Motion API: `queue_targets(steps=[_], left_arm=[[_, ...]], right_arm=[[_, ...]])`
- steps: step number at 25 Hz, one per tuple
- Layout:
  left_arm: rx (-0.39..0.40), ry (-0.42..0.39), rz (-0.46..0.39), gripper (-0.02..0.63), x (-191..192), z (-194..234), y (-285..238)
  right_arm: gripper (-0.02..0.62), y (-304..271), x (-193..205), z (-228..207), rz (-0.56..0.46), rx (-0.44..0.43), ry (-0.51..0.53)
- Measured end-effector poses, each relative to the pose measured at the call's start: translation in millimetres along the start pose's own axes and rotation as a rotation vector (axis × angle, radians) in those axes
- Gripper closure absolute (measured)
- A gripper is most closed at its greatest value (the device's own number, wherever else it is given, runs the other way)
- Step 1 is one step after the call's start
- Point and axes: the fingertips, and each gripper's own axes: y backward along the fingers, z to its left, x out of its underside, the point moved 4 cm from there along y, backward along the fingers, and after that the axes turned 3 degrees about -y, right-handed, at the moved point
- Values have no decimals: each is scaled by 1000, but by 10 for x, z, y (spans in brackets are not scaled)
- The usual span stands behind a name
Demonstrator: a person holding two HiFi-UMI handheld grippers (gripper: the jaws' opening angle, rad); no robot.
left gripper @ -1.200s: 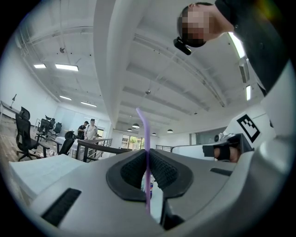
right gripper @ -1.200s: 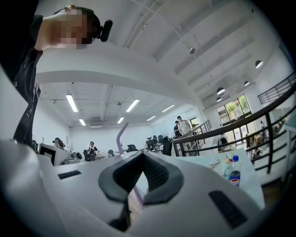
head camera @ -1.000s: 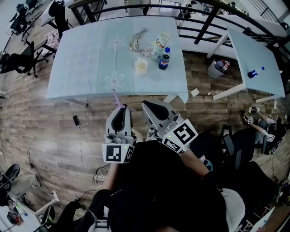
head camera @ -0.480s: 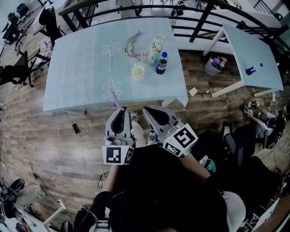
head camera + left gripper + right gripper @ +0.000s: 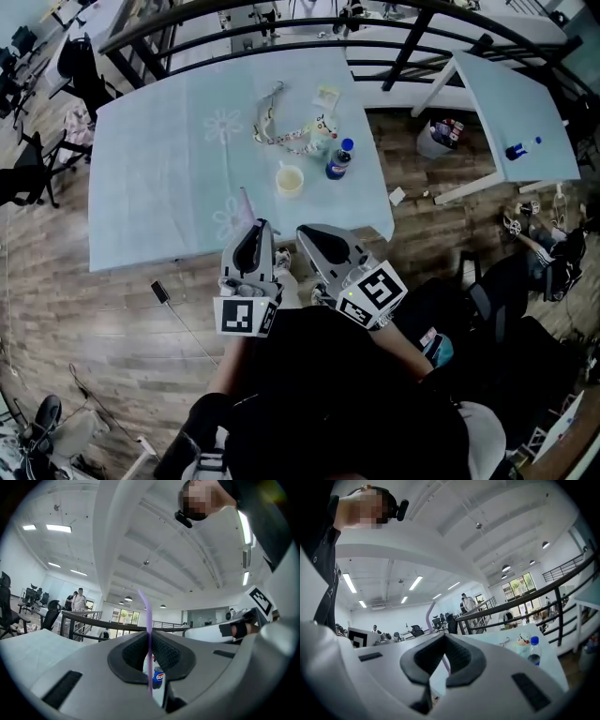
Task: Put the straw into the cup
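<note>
Your left tool (image 5: 256, 225) is closed on the purple straw (image 5: 245, 201). In the left gripper view the two pads press it from both sides, and the free end stands out toward 11 o'clock. Compared with one second ago, the light blue surface (image 5: 150, 159) is nearer to you. The straw now shows wholly against it, where before it showed mostly against the floor. The cup (image 5: 291, 180) stands on the surface at about 1 o'clock from the straw tip, nearer than before but still well apart. I judge that you are only approaching and the insertion is not yet begun. Your right tool (image 5: 307, 231) has its jaws together on nothing and keeps its place beside the left one. The bottle (image 5: 338, 159) stands near the cup, at its 2 o'clock.
</note>
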Motion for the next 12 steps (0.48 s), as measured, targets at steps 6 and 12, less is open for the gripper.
queue_targets(steps=[6,12], left_arm=[[96,-6,15,577,18,334,-535],[177,-19,55,577,196,599,-953]], right_arm=[[586,-318,-186,-277,-26,95,13],[586,-479,-257,-485,-49,208,7]])
